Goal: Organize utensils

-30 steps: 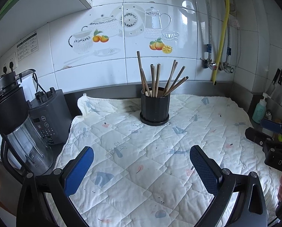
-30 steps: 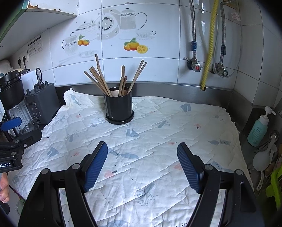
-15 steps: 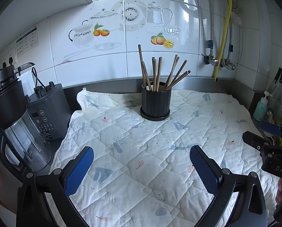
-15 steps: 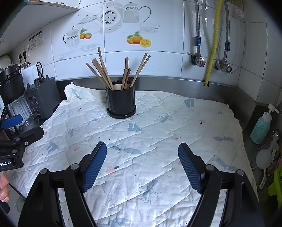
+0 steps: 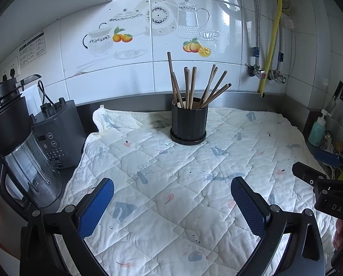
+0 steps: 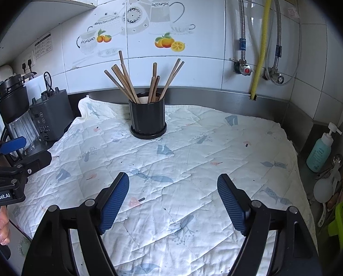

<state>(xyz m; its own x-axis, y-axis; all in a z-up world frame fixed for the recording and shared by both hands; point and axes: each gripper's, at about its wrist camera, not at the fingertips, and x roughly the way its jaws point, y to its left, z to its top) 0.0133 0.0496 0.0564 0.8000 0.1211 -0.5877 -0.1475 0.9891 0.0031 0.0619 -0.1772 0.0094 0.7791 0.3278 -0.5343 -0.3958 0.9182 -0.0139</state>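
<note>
Chopsticks (image 5: 195, 85) stand fanned in a black holder (image 5: 188, 124) near the back edge of a counter covered by a quilted cloth (image 5: 171, 184), roughly midway along the back edge and just short of the steel upstand below the tiled wall. The cloth in front of the holder lies bare; no loose utensil shows on it in either wrist view.

The left gripper (image 5: 171, 203) and right gripper (image 6: 172, 203) both hover over the cloth's front edge, each with its blue pads spread wide and nothing between them. Both point at a downward slant toward the holder, well apart from it.

With every stick apparently already in the holder, the sorting looks either complete or about to start afresh; the pictures do not settle which. Should a stick be drawn out, the sound approach would be to come in above the rim, narrow the spread pads around a single shaft near its upper part, and lift along that shaft's own lean so its neighbours are not dragged. The sticks cross and splay to left and right, so picking an outer one first would lessen tangling. The holder sits in a saucer-like base and may slide on the cloth; the free gripper could steady it.

A blender (image 5: 21, 151) occupies the counter's left end, a soap bottle (image 6: 321, 151) the right.
</note>
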